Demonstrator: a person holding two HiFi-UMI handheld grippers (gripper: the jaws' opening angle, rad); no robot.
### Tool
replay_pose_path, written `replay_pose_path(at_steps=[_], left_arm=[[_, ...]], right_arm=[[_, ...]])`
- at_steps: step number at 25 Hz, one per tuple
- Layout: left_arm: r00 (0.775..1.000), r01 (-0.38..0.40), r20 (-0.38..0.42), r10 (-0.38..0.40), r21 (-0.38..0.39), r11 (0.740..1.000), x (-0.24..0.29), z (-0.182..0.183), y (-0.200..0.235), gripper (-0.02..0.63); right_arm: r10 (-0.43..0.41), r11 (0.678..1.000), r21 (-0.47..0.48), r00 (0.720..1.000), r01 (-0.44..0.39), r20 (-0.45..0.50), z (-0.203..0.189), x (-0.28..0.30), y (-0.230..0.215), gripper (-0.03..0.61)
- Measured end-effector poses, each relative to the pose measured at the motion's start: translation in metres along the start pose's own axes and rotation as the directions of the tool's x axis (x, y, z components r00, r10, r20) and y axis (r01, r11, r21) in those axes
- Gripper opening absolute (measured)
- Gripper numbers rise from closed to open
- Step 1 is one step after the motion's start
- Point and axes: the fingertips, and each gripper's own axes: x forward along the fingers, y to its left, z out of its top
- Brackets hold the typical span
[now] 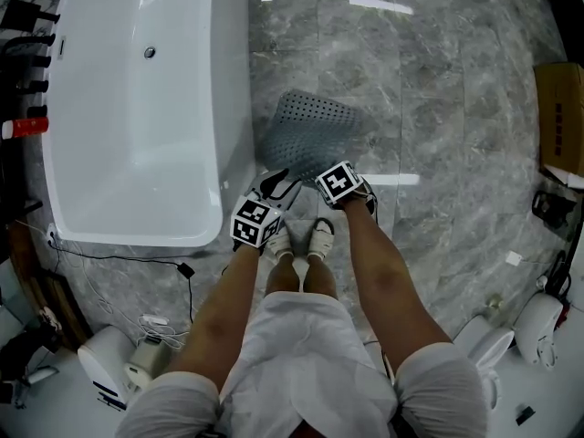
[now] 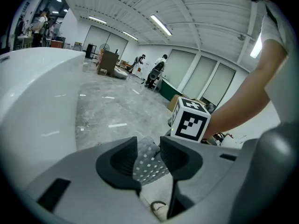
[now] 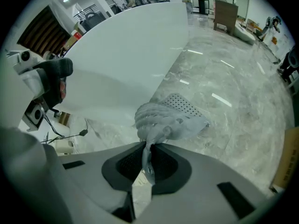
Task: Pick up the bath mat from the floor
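Observation:
The grey perforated bath mat point(image 1: 308, 133) is lifted off the marble floor by its near edge, its far part sloping down beside the tub. My right gripper point(image 1: 327, 176) is shut on a bunched fold of it; in the right gripper view the mat point(image 3: 170, 115) rises out of the pinched jaws of that gripper point(image 3: 148, 155). My left gripper point(image 1: 276, 183) holds the mat's near left corner. In the left gripper view the mat point(image 2: 148, 164) fills the gap between the part-closed jaws of that gripper point(image 2: 148, 148), with the right gripper's marker cube point(image 2: 190, 120) just beyond.
A white bathtub point(image 1: 137, 108) stands at the left, close to the mat. The person's legs and white shoes point(image 1: 301, 240) are right below the grippers. Cables point(image 1: 137, 261) and a small appliance point(image 1: 119, 363) lie at lower left, a toilet point(image 1: 484, 345) at lower right, a cardboard box point(image 1: 558, 117) at the right.

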Motion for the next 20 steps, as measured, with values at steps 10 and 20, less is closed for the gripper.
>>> replay_pose_path(at_steps=[10,20], left_arm=[[1.000,0.022,-0.014,-0.022,0.010,1.000,-0.035,0.047,-0.019,0.169],[0.986,0.099,-0.140,-0.086,0.084,0.992,-0.042,0.059,-0.051,0.230]], right_arm=[[0.032,0.999,-0.003,0.999,-0.032,-0.004,0.013,-0.075,0.025,0.051],[0.077,0.996,-0.043,0.997,-0.078,-0.010,0.023,-0.152,0.058,0.051]])
